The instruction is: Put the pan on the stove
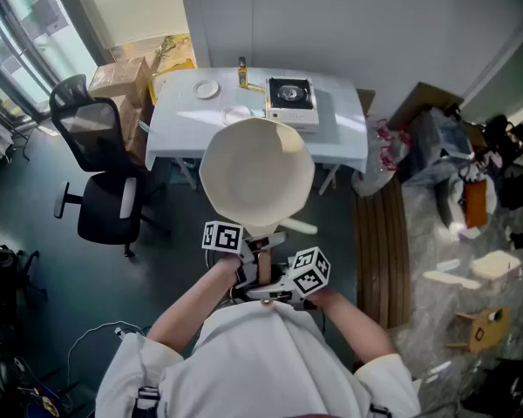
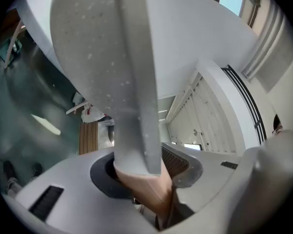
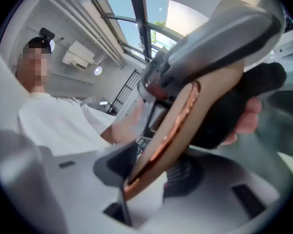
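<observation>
**noob:** Pan [image 1: 256, 174] check, where's it at?

**vet:** Dead centre of the head view, held up over the dark floor [image 1: 52, 268]. Its rim overlaps the near edge of the white table [image 1: 340, 133]. The left gripper [image 2: 144, 172] and right gripper [image 3: 151, 172] are both clamped on its tan handle [image 2: 151, 194].

**noob:** And the stove?

**vet:** Stove [image 1: 290, 94] is upper centre, on the table, well apart from the pan.

**noob:** Anything in between?

**vet:** A white dish [image 1: 238, 113] sits just past the pan's rim, by the stove's left side. There's a plate [image 1: 206, 89] further left and a bottle [image 1: 241, 73] behind. Office chair [image 1: 100, 177] is left of the table, boxes [image 1: 122, 81] upper left, and a wooden board [image 1: 382, 242] to the right.
</observation>
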